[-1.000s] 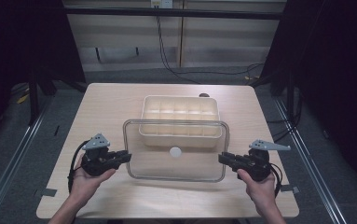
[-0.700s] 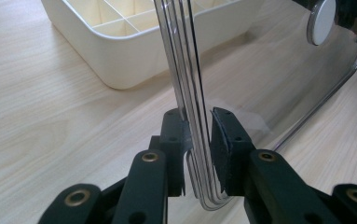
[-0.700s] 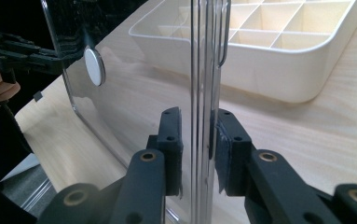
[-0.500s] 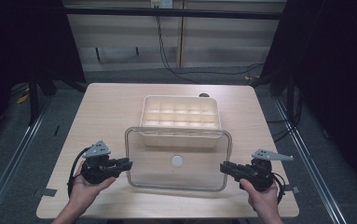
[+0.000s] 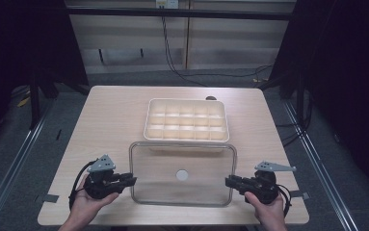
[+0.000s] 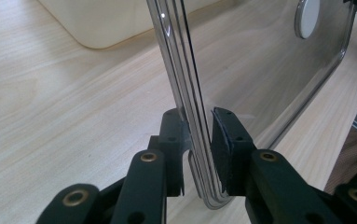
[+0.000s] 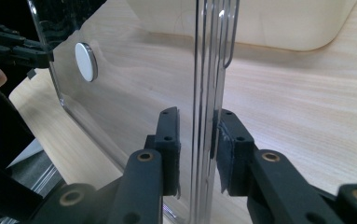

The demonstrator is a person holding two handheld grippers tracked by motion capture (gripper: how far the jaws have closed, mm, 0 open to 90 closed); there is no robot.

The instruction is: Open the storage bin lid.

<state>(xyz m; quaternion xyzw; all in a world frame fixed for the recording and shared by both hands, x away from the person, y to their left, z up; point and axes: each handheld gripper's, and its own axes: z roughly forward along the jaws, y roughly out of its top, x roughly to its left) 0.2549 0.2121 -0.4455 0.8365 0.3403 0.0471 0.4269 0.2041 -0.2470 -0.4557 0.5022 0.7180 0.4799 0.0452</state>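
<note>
A clear lid point(image 5: 182, 174) with a round white disc point(image 5: 182, 174) at its centre is held flat between two hand-held grippers over the near half of a light wooden table point(image 5: 110, 120), seen from the high view. The left gripper point(image 5: 130, 181) grips the lid's left edge and the right gripper point(image 5: 229, 182) its right edge, each held in one of the person's hands, the left hand point(image 5: 88, 204) and right hand point(image 5: 268, 211) coming in from the bottom of the frame. Just beyond the lid's far edge sits a cream tray point(image 5: 187, 120) divided into a grid of small compartments; the lid's far edge overlaps the tray's near wall in this view, though whether they touch cannot be told. In the left gripper view, the left gripper's point(image 6: 198, 140) black fingers point(image 6: 174, 140) are clenched on the lid's point(image 6: 260, 70) ridged rim, with the disc point(image 6: 307, 16) and a corner of the tray point(image 6: 101, 23) farther off. In the right gripper view, the right gripper's point(image 7: 197, 140) fingers point(image 7: 227, 144) close on the opposite rim of the lid point(image 7: 120, 84), the disc point(image 7: 86, 61) and tray point(image 7: 269, 23) beyond, and the left gripper point(image 7: 41, 52) at the far edge.
</note>
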